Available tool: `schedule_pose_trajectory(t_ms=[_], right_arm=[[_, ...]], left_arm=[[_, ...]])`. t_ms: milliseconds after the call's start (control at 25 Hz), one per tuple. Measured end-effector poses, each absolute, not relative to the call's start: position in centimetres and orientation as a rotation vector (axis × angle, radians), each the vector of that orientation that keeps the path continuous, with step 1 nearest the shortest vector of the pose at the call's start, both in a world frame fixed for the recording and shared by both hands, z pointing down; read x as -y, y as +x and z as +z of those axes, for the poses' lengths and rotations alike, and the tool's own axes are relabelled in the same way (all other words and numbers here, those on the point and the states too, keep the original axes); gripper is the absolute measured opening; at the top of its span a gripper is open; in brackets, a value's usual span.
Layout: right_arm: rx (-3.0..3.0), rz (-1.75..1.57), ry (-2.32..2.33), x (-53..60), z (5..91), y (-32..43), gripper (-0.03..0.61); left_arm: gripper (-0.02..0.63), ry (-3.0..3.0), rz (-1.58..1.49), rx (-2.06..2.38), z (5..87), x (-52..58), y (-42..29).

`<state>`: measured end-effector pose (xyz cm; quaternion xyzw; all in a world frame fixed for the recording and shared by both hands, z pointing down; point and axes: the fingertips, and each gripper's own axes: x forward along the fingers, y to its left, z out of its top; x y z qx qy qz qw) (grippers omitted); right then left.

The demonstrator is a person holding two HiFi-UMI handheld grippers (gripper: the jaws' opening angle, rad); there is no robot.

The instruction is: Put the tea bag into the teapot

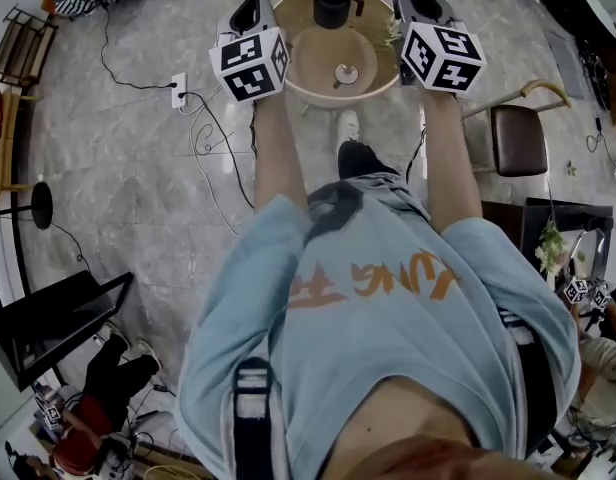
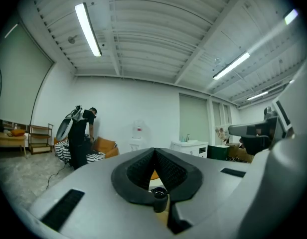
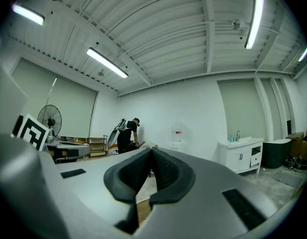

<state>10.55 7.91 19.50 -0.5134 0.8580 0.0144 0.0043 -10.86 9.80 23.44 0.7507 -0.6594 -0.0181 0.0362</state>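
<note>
The black teapot (image 1: 331,6) stands at the far edge of a round wooden table (image 1: 286,16), behind a round brown tray (image 1: 313,60). At the tray's middle lies 1 small pale thing (image 1: 346,73), too small to say whether it is the tea bag. The 2 grippers hang on either side of the table. The left gripper (image 1: 251,10) has its jaws pressed together with nothing between them, and so has the right gripper (image 1: 420,3). Both gripper views look out across the room, where a person in black (image 2: 82,133) bends near the far wall. A power strip (image 1: 178,90) lies on the grey floor to the left, and a brown stool (image 1: 518,140) stands to the right.
</note>
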Motion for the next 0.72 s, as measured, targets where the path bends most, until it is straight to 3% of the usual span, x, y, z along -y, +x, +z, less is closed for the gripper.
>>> schedule_pose_trajectory(t_ms=[280, 520, 720], right_arm=[[-2.706, -0.099, -1.590, 0.0, 23.8, 10.0, 0.014], [-2.733, -0.294, -1.616, 8.6, 31.0, 10.5, 0.014], [-2.710, -0.472, -1.704, 17.2, 36.7, 14.0, 0.014]], left_arm=[[0.025, 2.383, 0.233, 1.984, 29.3, -3.8, -8.5], [0.025, 2.267, 0.307, 1.924, 36.1, 3.8, -8.8], [0.025, 2.284, 0.463, 1.748, 41.6, 12.9, -3.6]])
